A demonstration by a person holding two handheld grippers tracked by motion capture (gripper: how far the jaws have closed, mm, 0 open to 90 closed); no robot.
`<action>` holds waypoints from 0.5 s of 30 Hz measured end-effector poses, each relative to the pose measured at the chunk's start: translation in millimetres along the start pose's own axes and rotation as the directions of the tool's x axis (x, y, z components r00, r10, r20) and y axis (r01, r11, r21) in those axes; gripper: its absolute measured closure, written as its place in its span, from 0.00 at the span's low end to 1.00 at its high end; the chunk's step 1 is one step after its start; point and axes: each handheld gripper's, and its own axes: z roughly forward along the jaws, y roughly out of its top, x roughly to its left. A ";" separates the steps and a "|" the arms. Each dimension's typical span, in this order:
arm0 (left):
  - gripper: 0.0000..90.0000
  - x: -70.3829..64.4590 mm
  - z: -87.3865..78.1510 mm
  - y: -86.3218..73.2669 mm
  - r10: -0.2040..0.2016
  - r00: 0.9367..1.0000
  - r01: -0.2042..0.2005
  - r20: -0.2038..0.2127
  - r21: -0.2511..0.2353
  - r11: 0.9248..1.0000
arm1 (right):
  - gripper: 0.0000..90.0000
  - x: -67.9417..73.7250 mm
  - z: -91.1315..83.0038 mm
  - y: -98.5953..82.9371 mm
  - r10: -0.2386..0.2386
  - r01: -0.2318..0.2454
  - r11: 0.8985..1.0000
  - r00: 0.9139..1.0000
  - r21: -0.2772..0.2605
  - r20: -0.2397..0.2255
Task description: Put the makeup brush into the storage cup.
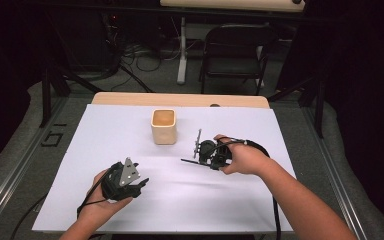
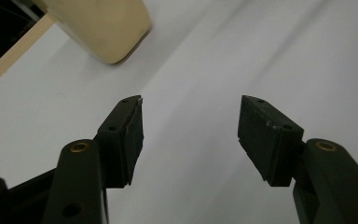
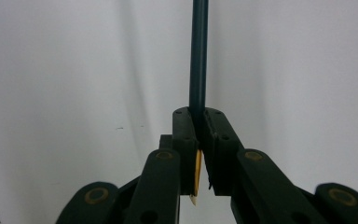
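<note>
Item: dark pencil (image 3: 198, 56) — I kept it pinched in right gripper (image 3: 199, 122), right of centre, low over white sheet (image 1: 190, 200), ready for beige cup (image 1: 163, 127) at far side. Left gripper (image 2: 190, 126) — jaws wide, empty, near-left.

Your left hand (image 1: 107, 197) sits at the lower left of the high view, wrapped around the left gripper (image 1: 141, 183), whose jaws stand wide apart. Your right forearm enters from the lower right; the right gripper (image 3: 198, 122) at frame centre has jaws pressed together.
</note>
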 end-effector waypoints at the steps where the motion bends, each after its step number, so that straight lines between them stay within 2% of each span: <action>1: 0.45 -0.4 0.2 2.1 0.006 1.000 -0.006 0.003 0.008 1.000 | 0.93 -0.1 -1.1 0.6 0.001 -0.001 1.000 1.000 0.001 -0.002; 7: 0.45 -4.9 3.4 10.3 0.056 0.998 -0.056 -0.001 0.015 0.998 | 0.93 -2.5 -3.7 3.0 0.004 -0.004 1.000 0.998 -0.001 -0.058; 12: 0.45 -8.7 7.5 14.7 0.074 0.997 -0.075 0.003 0.022 0.997 | 0.93 -6.5 -0.6 4.2 0.007 -0.006 1.000 0.997 0.010 -0.074; 15: 0.45 -10.1 10.7 16.7 0.100 0.995 -0.099 -0.006 0.033 0.994 | 0.93 -6.8 1.2 4.9 0.003 -0.001 1.000 0.997 0.016 -0.079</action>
